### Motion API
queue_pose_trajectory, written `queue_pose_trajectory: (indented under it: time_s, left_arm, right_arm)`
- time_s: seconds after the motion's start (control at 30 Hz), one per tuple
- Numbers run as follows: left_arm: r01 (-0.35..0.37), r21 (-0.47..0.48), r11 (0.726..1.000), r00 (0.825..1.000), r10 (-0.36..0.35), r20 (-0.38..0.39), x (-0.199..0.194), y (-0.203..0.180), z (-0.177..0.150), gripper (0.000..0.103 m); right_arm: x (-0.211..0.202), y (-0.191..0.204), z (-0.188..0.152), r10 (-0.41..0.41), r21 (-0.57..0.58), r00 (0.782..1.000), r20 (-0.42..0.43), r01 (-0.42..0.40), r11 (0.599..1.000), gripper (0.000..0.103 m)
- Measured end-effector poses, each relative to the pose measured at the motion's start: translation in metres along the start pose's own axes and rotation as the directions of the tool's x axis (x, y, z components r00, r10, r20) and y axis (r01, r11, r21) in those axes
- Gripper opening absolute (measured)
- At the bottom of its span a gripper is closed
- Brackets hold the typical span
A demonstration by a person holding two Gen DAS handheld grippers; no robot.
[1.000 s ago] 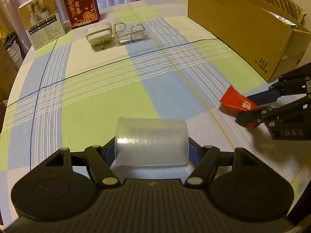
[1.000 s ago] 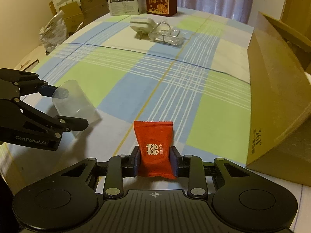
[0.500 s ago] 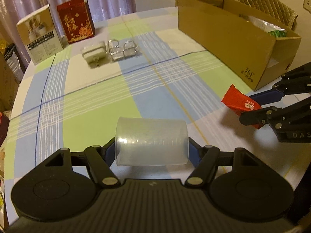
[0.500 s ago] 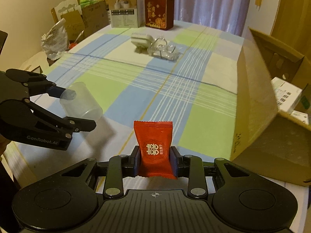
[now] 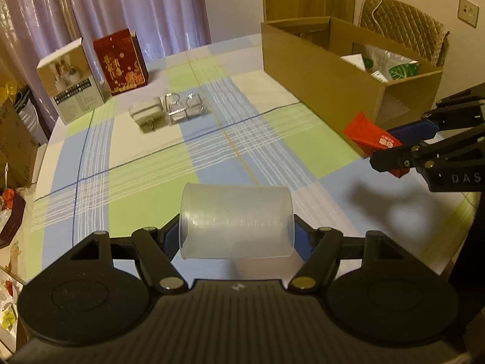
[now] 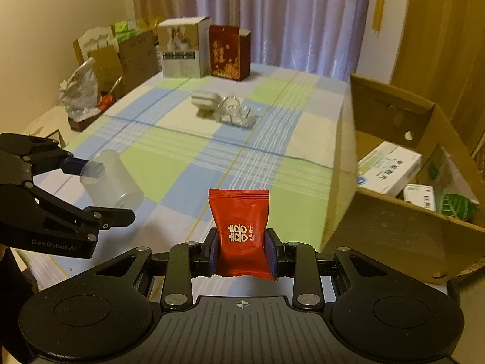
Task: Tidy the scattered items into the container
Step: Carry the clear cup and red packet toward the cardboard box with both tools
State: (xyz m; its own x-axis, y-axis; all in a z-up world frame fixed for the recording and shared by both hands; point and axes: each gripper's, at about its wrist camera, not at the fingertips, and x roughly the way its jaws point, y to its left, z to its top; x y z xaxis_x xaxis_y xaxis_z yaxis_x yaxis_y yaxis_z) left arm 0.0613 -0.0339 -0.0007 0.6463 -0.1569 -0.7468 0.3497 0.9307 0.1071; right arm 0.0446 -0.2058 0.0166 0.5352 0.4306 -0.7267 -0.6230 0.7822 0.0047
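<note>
Both carrying now: left gripper (image 5: pixel 236 236) clamping the clear cup (image 5: pixel 236 220) sideways above the table, right gripper (image 6: pixel 242 250) pinching the red packet (image 6: pixel 239 227), needing to clear the cardboard box (image 6: pixel 394 227) wall next

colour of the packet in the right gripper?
Red packet with a white printed emblem, held in the right gripper. Clearest in the right wrist view.

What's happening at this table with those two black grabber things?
A person is tidying items into the cardboard box. The left gripper holds a clear plastic cup sideways above the table; the right gripper pinches a red snack packet near the box. A white adapter and clear holder remain on the cloth.
</note>
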Motion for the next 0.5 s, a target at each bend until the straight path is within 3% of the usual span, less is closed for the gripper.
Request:
queue_pose_trajectory:
  time_s: [0.5]
  left_arm:
    - [0.024, 0.028, 0.999, 0.997, -0.026, 0.072, -0.045, -0.043, 0.017, 0.068]
  right_arm:
    - [-0.055, -0.021, -0.004, -0.060, 0.052, 0.995, 0.084, 0.056, 0.997, 0.034]
